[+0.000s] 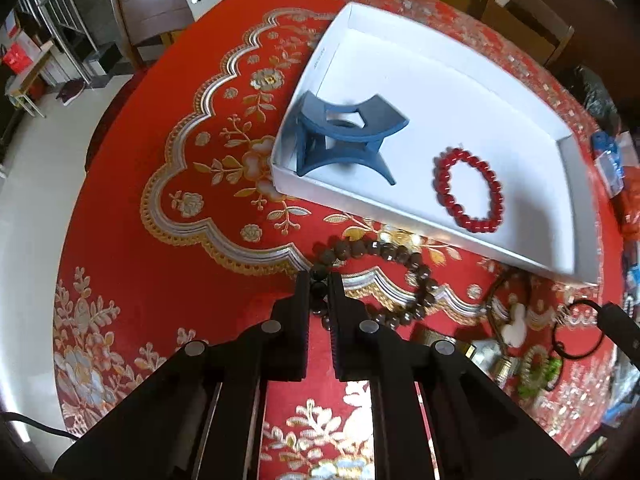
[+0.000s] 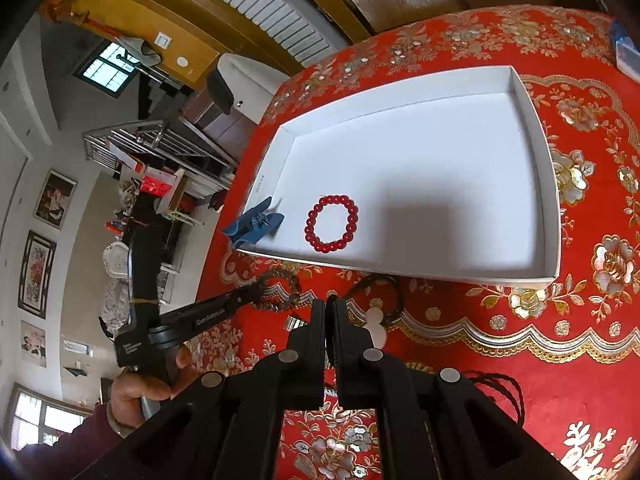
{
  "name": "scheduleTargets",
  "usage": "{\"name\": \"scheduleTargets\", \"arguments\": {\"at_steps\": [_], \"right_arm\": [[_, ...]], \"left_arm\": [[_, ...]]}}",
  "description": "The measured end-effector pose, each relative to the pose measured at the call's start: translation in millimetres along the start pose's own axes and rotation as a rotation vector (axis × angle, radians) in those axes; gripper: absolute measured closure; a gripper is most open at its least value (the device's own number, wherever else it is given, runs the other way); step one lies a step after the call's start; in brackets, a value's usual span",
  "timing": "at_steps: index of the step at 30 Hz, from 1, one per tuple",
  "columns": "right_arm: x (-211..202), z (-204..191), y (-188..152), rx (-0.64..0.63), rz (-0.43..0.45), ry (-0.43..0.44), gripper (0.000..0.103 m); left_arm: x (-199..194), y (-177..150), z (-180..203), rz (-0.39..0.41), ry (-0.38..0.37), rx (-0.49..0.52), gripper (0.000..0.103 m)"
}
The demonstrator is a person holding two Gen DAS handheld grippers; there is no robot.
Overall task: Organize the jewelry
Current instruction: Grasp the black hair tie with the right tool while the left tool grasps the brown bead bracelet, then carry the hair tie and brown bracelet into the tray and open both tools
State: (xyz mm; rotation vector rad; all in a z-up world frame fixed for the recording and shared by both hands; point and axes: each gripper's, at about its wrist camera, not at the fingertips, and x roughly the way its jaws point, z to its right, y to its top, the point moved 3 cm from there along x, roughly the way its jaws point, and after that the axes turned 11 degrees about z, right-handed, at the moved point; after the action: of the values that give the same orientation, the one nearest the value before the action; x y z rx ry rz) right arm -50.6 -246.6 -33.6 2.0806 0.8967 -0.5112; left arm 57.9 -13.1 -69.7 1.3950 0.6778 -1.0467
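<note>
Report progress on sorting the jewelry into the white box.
Done: the red bead bracelet lies in the white box beside a blue stand. In hand: the left gripper is shut on the brown bead bracelet. Left: the pendant cord and black ring on the tablecloth.

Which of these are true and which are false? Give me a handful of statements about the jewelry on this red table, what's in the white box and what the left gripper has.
1. The red bead bracelet lies inside the shallow white cardboard box. True.
2. The blue curved stand sits on the cloth outside the box. False: it stands inside the box, in a corner.
3. The left gripper is closed on the dark brown bead bracelet. True.
4. The dark brown bracelet is already in the box. False: it lies on the red floral tablecloth, in front of the box's near wall.
5. The red bracelet hangs on the blue stand. False: it lies flat on the box floor, apart from the stand.
</note>
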Motion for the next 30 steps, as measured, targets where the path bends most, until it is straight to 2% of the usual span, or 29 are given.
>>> {"name": "scheduleTargets", "arguments": {"at_steps": [11,19,30], "right_arm": [[-7.8,-17.4,5.3,-0.03,0.022,0.003,0.1],[-11.0,-28.6,4.7,-0.045,0.037,0.005,0.1],[-16.0,-35.1,14.9,-0.065,0.058,-0.008,0.1]], "left_arm": [[-54.4,7.2,6.5,0.089,-0.067,0.042,0.096],[-82.3,15.0,14.6,0.158,-0.054,0.099,0.096],[-99.5,32.0,26.2,0.197,-0.062,0.151,0.096]]}}
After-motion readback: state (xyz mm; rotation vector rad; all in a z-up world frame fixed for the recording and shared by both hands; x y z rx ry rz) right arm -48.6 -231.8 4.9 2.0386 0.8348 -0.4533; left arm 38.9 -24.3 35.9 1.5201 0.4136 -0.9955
